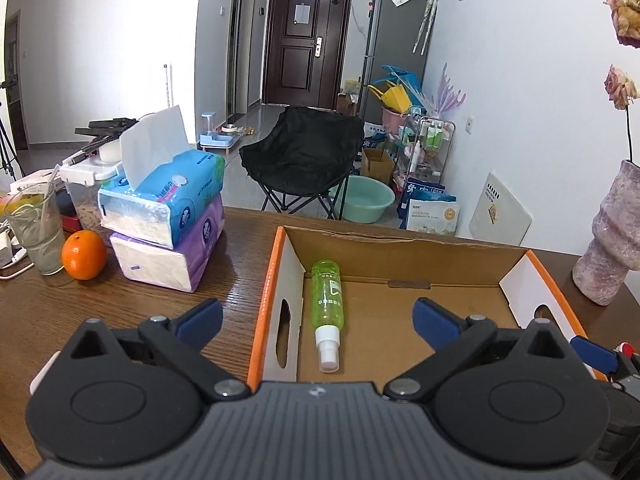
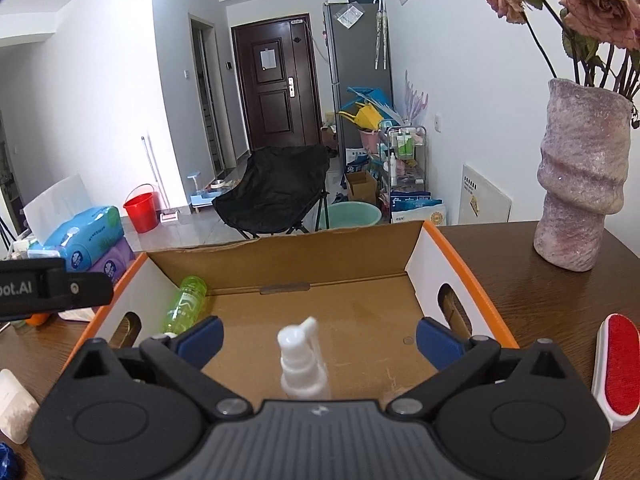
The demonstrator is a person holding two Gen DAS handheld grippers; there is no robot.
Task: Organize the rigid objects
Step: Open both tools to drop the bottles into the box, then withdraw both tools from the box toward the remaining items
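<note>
An open cardboard box with orange rims (image 1: 267,284) (image 2: 464,256) sits on the wooden table. A green spray bottle (image 1: 329,312) (image 2: 185,304) lies inside along its left wall. My left gripper (image 1: 318,320) is open and empty, just above the box's near edge. My right gripper (image 2: 319,336) is open over the box's near side. A white spray bottle (image 2: 300,364) stands upright between its fingers, apart from both pads. The left gripper's body (image 2: 52,286) shows at the left of the right wrist view.
Stacked tissue packs (image 1: 168,216), an orange (image 1: 83,255) and a glass (image 1: 36,228) stand left of the box. A pink vase with roses (image 2: 580,180) stands at the right. A red lint brush (image 2: 616,368) lies right of the box. A white object (image 2: 16,404) lies at the near left.
</note>
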